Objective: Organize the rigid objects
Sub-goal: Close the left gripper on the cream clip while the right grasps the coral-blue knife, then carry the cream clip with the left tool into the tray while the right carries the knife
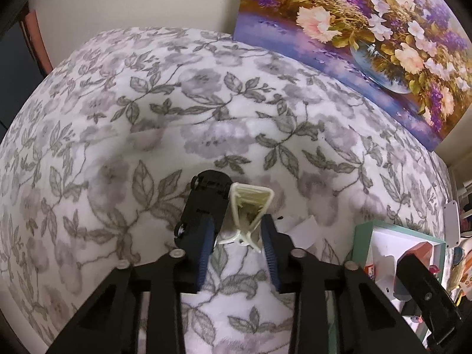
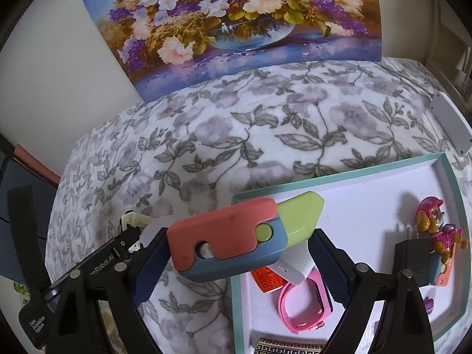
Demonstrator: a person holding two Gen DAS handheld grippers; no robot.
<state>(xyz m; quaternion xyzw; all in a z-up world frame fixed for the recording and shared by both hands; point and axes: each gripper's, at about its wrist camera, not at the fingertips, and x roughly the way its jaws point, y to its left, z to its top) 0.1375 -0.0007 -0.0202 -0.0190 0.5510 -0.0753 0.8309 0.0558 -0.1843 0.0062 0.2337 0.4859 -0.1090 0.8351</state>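
My left gripper (image 1: 236, 230) is shut on a cream plastic clip (image 1: 249, 206) over the floral blanket (image 1: 147, 103). A black toy car (image 1: 203, 203) rests against its left finger. My right gripper (image 2: 236, 253) is shut on a toy knife with a coral and blue handle (image 2: 227, 236) and a lime blade (image 2: 301, 215), held over the left edge of the teal-rimmed white tray (image 2: 368, 188). The tray holds a pink watch (image 2: 301, 309), a puppy figure (image 2: 439, 227), a black plug (image 2: 413, 256) and an orange tag (image 2: 267, 278).
A flower painting (image 2: 236, 20) leans on the wall behind the bed. A white flat piece (image 2: 450, 122) lies at the right edge of the blanket. The tray also shows in the left wrist view (image 1: 362, 236), lower right. The left gripper's body (image 2: 88, 265) sits beside my right one.
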